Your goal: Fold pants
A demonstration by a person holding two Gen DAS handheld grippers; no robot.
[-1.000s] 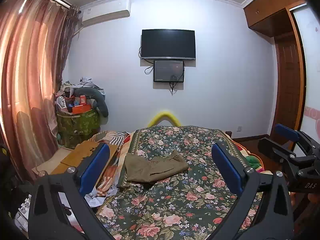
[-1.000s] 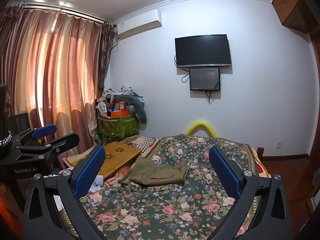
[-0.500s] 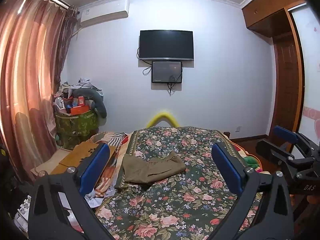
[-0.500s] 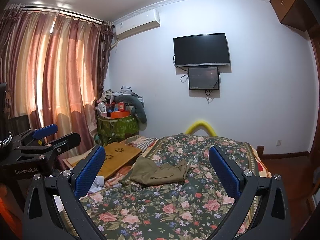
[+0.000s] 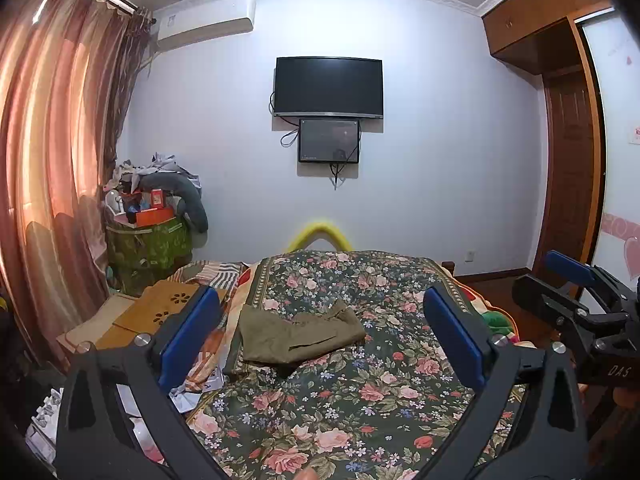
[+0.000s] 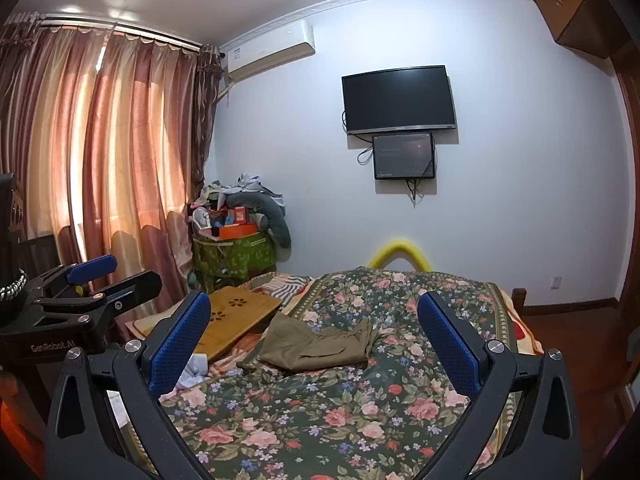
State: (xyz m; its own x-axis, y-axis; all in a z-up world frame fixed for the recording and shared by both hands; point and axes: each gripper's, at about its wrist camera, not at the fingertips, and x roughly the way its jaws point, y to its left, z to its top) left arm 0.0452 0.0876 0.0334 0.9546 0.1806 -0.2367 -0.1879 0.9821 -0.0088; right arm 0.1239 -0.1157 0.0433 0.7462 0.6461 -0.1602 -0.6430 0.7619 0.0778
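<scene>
Both grippers hang spread wide and empty above the near end of the bed: the left gripper and the right gripper. Ahead of them, well apart, the olive pants lie crumpled on the flowered cover toward its left edge, long axis running left to right. By my reading the left gripper is nearer, since the pants sit left of center.
</scene>
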